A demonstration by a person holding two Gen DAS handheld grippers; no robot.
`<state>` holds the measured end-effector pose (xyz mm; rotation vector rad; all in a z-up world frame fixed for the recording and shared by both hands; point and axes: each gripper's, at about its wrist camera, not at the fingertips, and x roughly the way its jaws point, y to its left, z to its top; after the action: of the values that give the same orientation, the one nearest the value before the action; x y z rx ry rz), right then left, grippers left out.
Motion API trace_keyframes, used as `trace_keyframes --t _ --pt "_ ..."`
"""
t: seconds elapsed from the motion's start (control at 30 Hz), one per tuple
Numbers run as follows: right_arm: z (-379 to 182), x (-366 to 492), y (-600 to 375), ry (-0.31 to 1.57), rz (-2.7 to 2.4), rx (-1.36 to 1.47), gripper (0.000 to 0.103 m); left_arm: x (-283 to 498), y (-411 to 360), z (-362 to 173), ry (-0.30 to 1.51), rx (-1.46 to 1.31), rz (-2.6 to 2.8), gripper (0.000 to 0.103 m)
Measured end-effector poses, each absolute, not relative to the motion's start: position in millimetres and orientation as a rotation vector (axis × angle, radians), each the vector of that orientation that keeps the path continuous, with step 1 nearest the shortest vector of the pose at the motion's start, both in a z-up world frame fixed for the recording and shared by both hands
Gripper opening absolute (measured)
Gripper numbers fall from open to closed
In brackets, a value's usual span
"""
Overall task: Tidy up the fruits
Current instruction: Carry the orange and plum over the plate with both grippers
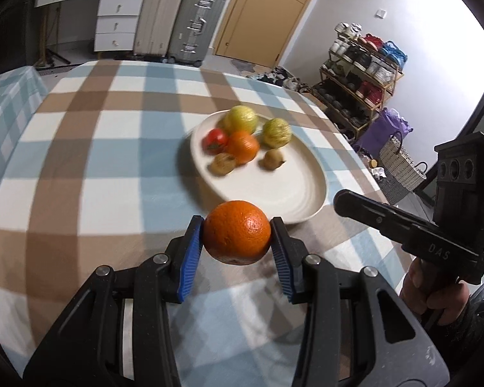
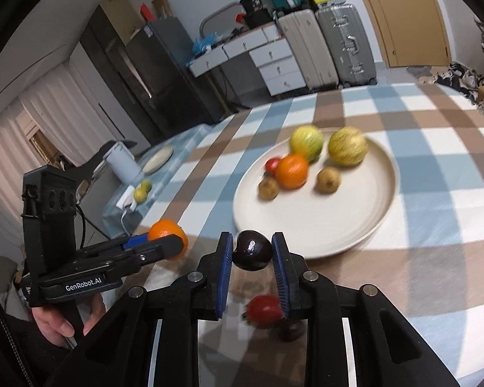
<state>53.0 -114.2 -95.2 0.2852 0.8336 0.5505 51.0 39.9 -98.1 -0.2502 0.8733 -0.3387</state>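
Two fruits are mid-carry. Left wrist view: left hand-held gripper (image 1: 237, 235) clamps an orange (image 1: 237, 231), centre frame, below the plate (image 1: 306, 190). Right wrist view: right hand-held gripper (image 2: 252, 251) pinches a dark plum (image 2: 252, 250); next, likely lower both onto bare plate.

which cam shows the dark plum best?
Right wrist: the dark plum sits centred and sharp, pinched between the right tool's blue pads. The left wrist view shows only that tool's side at the right edge; no plum is visible there.
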Motion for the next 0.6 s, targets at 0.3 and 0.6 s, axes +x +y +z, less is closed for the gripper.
trace_keyframes --t 0.3,0.6 --pt "-85.5 87.2 -162.4 0.794 0.49 0.285 0.025 107.7 -6.7 -100.7 0.897 -0.244 -0.382 0.039" --pt "-87.5 129.7 -171.9 0.78 0.492 0.262 0.025 147.4 -30.4 -116.9 0.927 -0.215 -0.379 0.039"
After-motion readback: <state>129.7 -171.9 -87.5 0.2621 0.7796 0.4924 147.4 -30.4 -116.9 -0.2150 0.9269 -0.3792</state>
